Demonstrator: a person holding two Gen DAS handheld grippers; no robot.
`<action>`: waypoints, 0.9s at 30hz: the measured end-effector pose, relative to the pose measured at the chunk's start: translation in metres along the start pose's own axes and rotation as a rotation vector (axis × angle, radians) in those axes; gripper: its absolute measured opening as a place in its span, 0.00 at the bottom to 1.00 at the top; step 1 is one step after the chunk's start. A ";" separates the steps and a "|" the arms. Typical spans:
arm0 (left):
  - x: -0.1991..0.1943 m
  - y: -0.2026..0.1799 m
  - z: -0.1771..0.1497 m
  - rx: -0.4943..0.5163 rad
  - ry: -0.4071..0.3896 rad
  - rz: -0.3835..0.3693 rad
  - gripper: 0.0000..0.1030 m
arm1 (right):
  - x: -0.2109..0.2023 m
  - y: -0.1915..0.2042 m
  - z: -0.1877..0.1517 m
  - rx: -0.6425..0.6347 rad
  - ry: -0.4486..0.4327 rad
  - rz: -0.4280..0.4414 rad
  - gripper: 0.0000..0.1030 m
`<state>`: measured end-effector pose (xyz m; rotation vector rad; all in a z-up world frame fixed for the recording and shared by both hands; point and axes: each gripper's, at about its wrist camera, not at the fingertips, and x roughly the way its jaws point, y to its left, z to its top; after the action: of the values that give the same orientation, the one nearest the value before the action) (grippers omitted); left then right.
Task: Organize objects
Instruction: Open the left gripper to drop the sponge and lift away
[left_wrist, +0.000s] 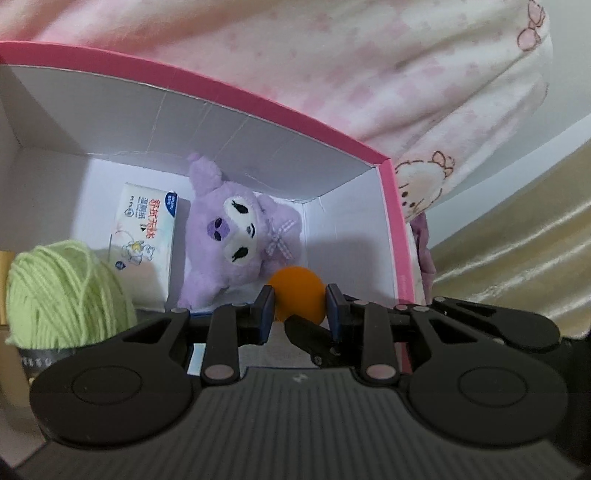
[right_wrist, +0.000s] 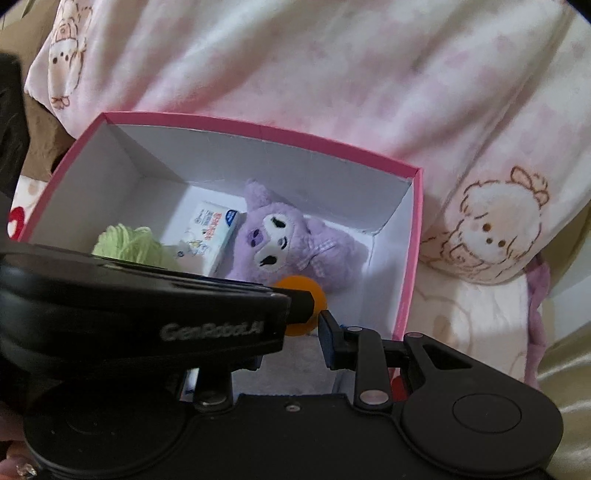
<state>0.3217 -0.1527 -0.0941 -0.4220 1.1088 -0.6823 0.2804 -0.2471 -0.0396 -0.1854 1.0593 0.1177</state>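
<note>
Gripping an orange ball (left_wrist: 298, 293) between their two pads, the left tongs (left_wrist: 299, 301) hang over the open pink box (left_wrist: 258, 98). Ahead of them, inside the box, lie a purple plush (left_wrist: 236, 236) and, to its left, a tissue pack (left_wrist: 146, 225); green yarn (left_wrist: 62, 291) sits nearer, far left.

From the right wrist, the left tongs (right_wrist: 314, 301) cross in from the left, the ball (right_wrist: 301, 291) at their tip above the box (right_wrist: 408, 266) floor. The right tongs (right_wrist: 295, 343) sit just below, closed on nothing, one finger (right_wrist: 328, 339) showing. Plush (right_wrist: 291, 236), pack (right_wrist: 210, 232) and yarn (right_wrist: 129, 243) lie beyond. A pink blanket (right_wrist: 332, 66) lies behind the box.
</note>
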 end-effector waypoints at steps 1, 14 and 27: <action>0.001 -0.002 0.001 0.006 -0.002 0.007 0.26 | 0.002 0.001 0.000 -0.005 -0.011 -0.010 0.36; -0.047 -0.029 -0.008 0.112 -0.035 0.207 0.70 | -0.042 -0.030 -0.042 0.171 -0.200 0.135 0.37; -0.146 -0.048 -0.050 0.227 -0.071 0.391 0.87 | -0.110 -0.021 -0.079 0.204 -0.307 0.199 0.41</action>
<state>0.2215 -0.0867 0.0137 -0.0301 0.9964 -0.4365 0.1631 -0.2849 0.0210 0.1207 0.7754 0.2096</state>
